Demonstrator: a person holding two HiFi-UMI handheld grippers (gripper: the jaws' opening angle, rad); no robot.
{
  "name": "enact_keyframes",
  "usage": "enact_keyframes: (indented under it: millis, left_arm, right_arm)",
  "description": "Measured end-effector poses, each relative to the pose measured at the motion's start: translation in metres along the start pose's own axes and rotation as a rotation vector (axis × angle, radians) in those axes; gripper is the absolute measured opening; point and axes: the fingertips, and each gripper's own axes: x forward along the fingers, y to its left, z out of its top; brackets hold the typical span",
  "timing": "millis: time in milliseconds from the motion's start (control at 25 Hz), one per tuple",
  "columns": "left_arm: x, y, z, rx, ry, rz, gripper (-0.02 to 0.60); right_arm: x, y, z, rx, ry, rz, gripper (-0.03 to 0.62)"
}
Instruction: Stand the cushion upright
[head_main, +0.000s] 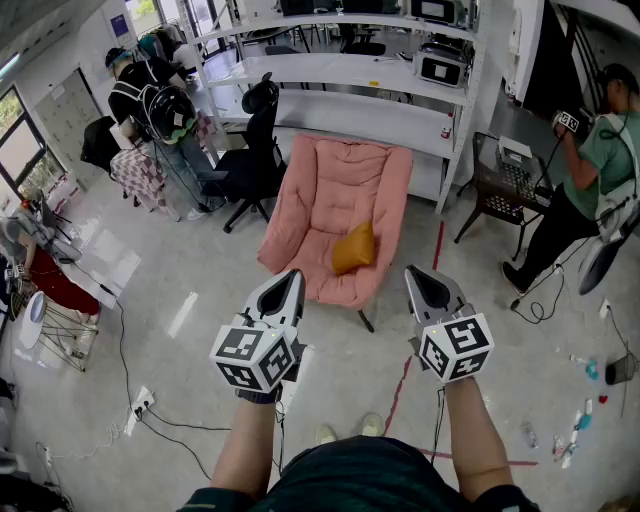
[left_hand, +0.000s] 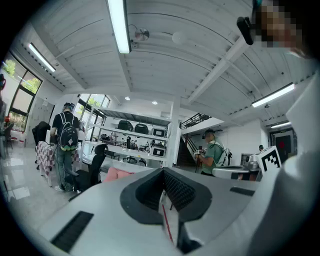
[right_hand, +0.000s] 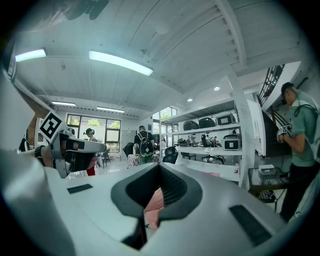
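Observation:
A mustard-orange cushion (head_main: 354, 248) lies tilted on the seat of a pink lounge chair (head_main: 335, 195), near the seat's right side. Both grippers are held level above the floor, short of the chair's front edge and touching nothing. My left gripper (head_main: 289, 277) points at the chair's front left, its jaws together and empty. My right gripper (head_main: 421, 274) is off the chair's front right corner, jaws also together and empty. In the left gripper view the left gripper (left_hand: 162, 173) shows the chair (left_hand: 118, 174) far off. In the right gripper view a strip of pink shows below the right gripper (right_hand: 159, 168).
A black office chair (head_main: 254, 150) stands left of the pink chair, with white shelving (head_main: 360, 105) behind. A dark side table (head_main: 505, 185) and a person (head_main: 585, 185) are at the right, another person with a backpack (head_main: 160, 110) at the left. Red floor tape (head_main: 404, 372) and cables (head_main: 170, 425) run nearby.

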Motion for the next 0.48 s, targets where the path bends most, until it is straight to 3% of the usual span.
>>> enact_keyframes:
  millis: [480]
  left_arm:
    - [-0.003, 0.0036, 0.0041, 0.007, 0.001, 0.006, 0.006]
  right_arm:
    - [0.0019, 0.0043, 0.0024, -0.006, 0.008, 0.001, 0.002]
